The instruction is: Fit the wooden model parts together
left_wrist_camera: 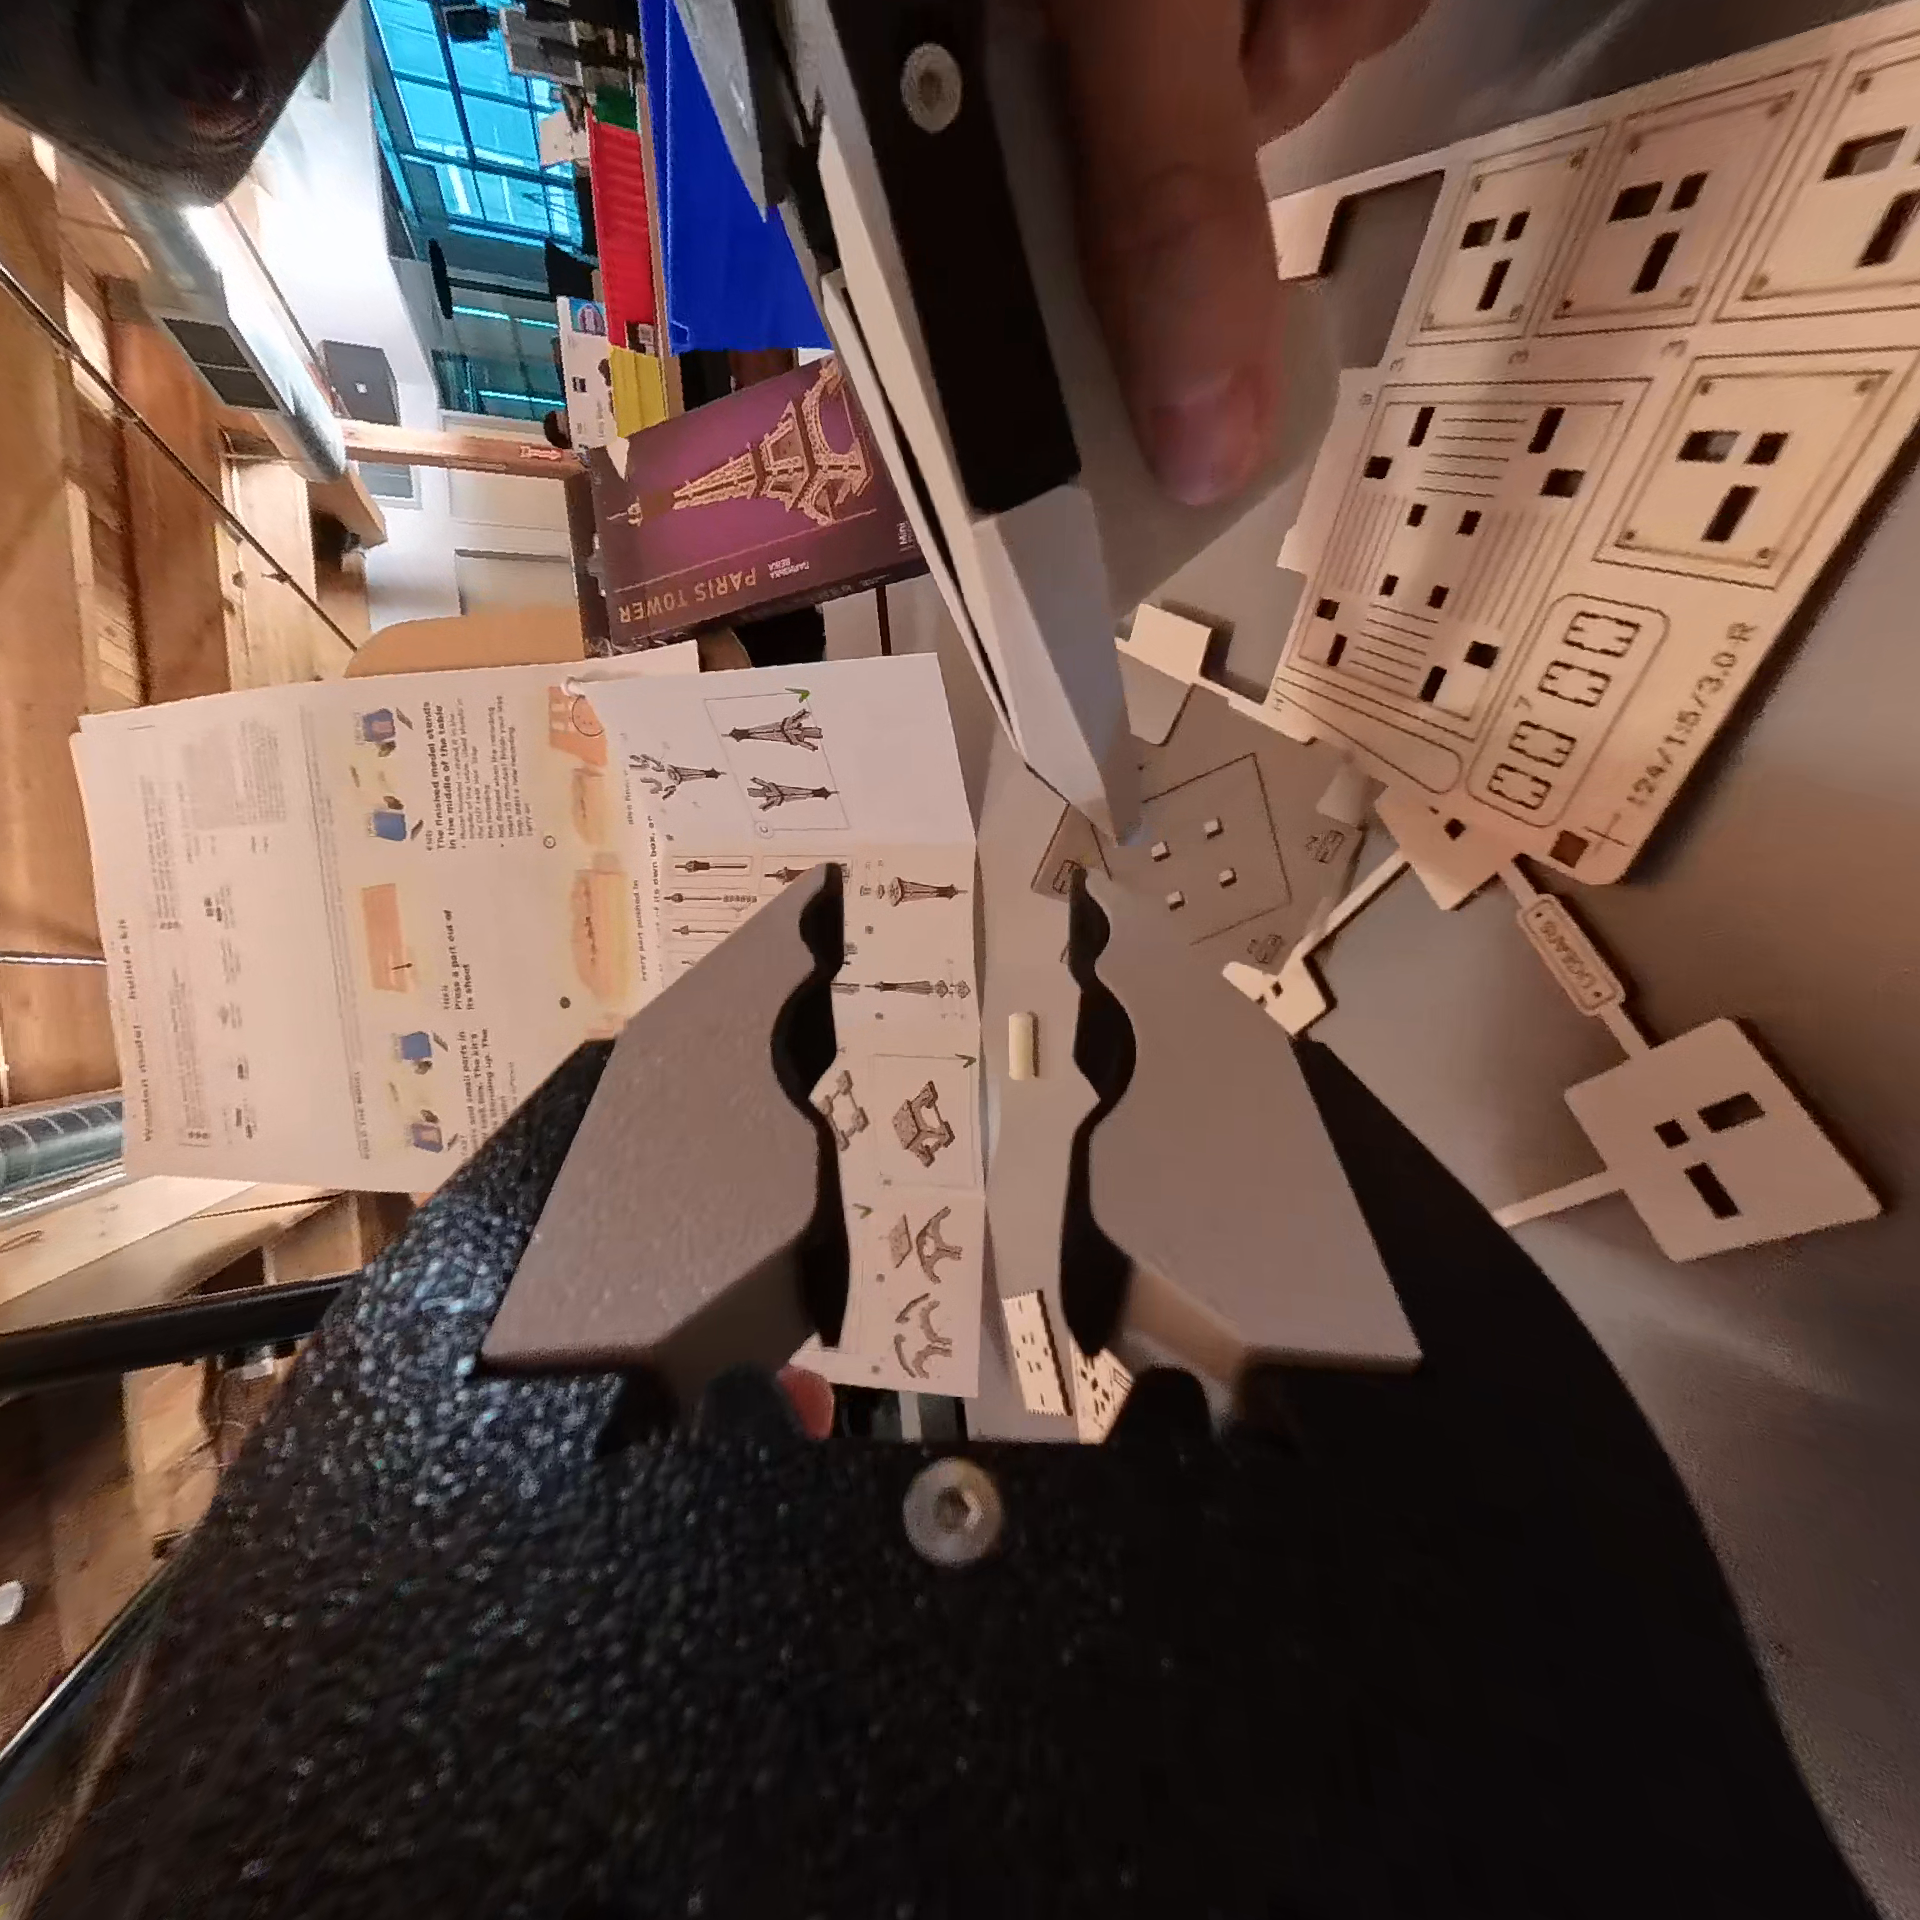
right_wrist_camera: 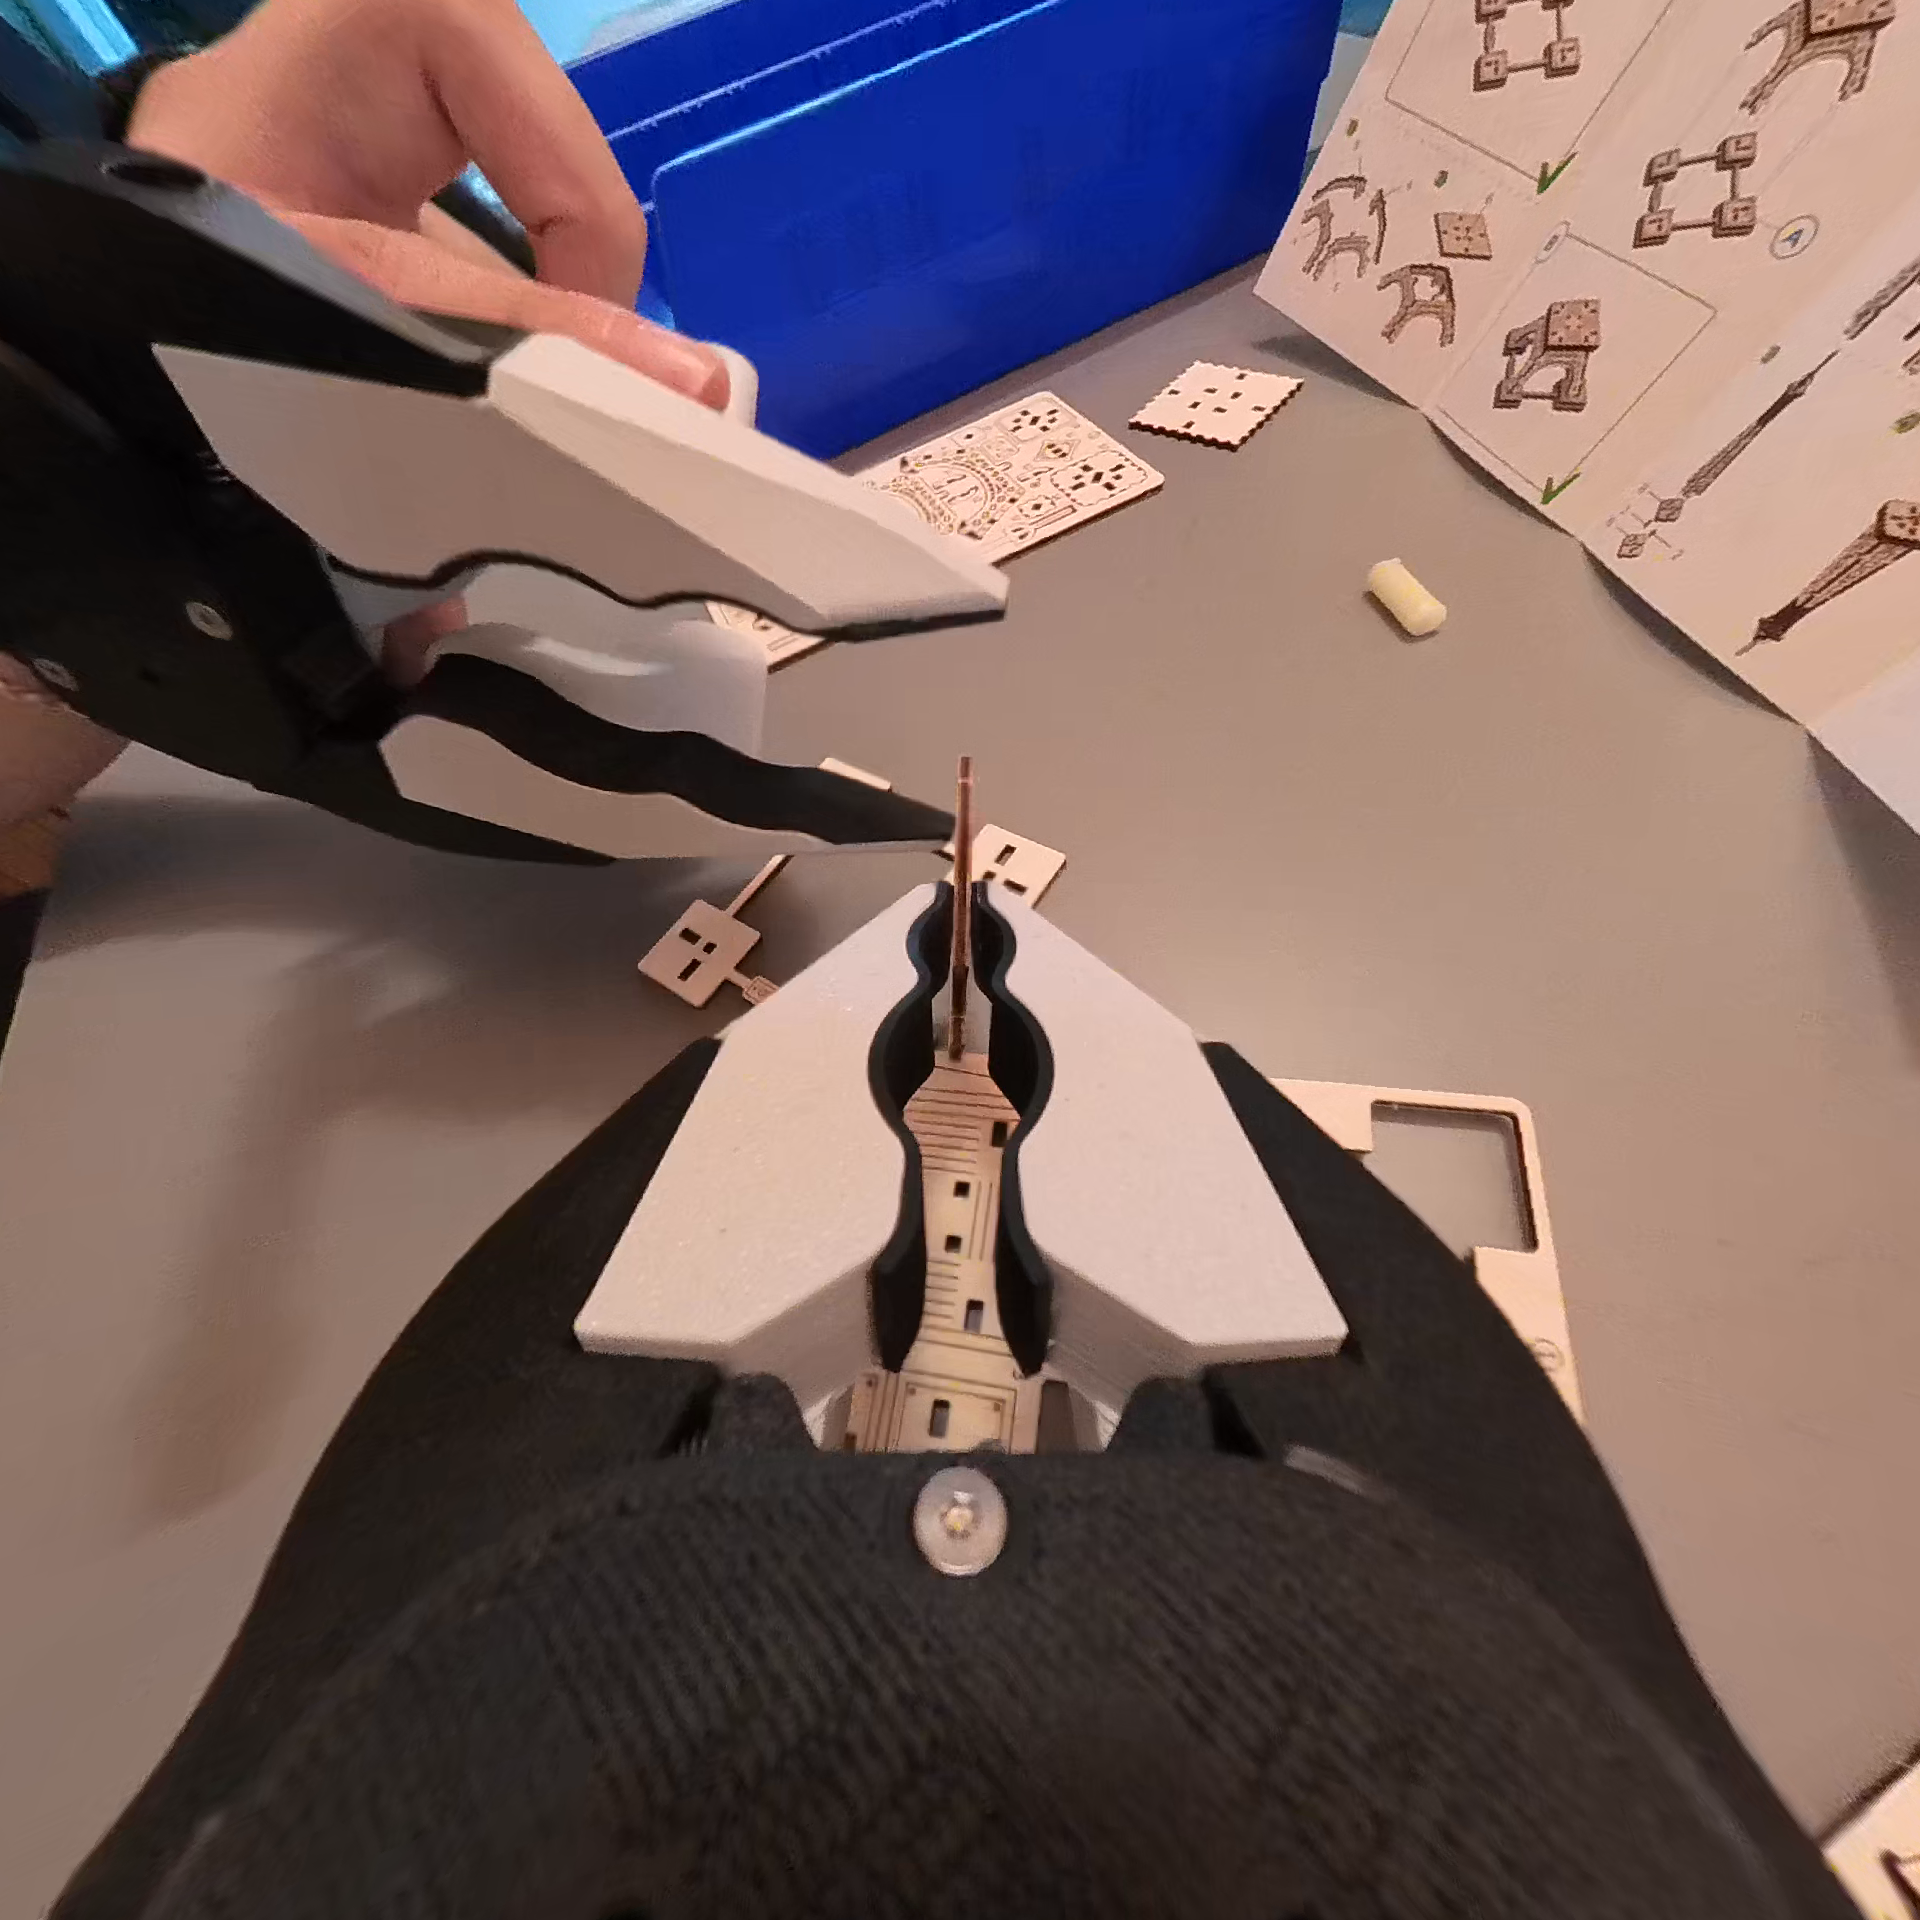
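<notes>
My right gripper (right_wrist_camera: 964, 902) is shut on a thin square wooden plate (right_wrist_camera: 965, 831) and holds it upright, edge-on, above the grey table (right_wrist_camera: 1351, 935). In the left wrist view the right gripper (left_wrist_camera: 1117, 821) comes in from above, pinching that plate (left_wrist_camera: 1205, 873), which has four small square holes. My left gripper (left_wrist_camera: 951, 894) is open and empty. In the right wrist view the left gripper (right_wrist_camera: 971, 717) reaches in from the left, its lower fingertip (right_wrist_camera: 914, 826) right beside the plate's face. A laser-cut wooden parts sheet (left_wrist_camera: 1621, 499) lies under the right gripper (right_wrist_camera: 961, 1195).
Loose slotted squares on a sprue (left_wrist_camera: 1725, 1132) (right_wrist_camera: 698, 951) lie on the table. A small cream cylinder (right_wrist_camera: 1408, 608) (left_wrist_camera: 1023, 1044), a toothed square part (right_wrist_camera: 1216, 403) and a smaller parts sheet (right_wrist_camera: 1018, 478) lie farther off. Instruction sheets (right_wrist_camera: 1662, 312) (left_wrist_camera: 520, 935), a blue bin (right_wrist_camera: 935, 208) and the kit box (left_wrist_camera: 748, 509) border the area. The grippers are tip to tip, or close to it. From either gripper's tips it is about 15 cm to the small cream cylinder (right_wrist_camera: 1408, 608).
</notes>
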A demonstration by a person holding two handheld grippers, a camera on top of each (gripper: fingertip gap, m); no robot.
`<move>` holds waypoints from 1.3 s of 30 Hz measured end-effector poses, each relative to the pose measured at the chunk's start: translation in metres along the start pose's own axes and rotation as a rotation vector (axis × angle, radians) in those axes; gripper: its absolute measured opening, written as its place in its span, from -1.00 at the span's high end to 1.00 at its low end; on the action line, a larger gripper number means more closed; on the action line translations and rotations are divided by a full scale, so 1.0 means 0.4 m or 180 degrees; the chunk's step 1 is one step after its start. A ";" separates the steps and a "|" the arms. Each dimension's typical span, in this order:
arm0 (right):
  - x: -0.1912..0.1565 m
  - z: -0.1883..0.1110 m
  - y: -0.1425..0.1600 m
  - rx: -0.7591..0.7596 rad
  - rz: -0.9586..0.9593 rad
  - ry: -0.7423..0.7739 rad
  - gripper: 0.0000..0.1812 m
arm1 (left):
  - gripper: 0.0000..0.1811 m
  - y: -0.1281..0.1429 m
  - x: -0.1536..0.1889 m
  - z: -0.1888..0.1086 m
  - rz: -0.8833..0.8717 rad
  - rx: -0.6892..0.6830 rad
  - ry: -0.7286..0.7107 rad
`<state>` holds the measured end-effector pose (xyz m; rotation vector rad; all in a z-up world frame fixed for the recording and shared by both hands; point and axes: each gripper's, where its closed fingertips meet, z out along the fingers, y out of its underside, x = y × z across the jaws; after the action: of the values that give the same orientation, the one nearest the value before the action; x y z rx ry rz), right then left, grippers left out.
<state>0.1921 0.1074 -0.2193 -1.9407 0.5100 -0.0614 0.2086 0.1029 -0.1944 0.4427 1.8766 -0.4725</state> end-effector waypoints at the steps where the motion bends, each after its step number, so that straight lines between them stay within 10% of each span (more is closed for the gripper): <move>1: 0.001 0.000 -0.001 0.0009 0.0007 0.0009 0.99 | 0.55 0.000 -0.001 0.001 0.0026 0.0001 -0.0020; 39: 0.006 0.001 0.002 -0.0036 -0.0034 -0.0033 0.99 | 0.49 -0.019 -0.007 0.013 0.0919 0.0454 0.0308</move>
<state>0.1940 0.1065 -0.2207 -1.9539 0.4940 -0.0554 0.2098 0.0934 -0.1926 0.8316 1.8391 -0.3968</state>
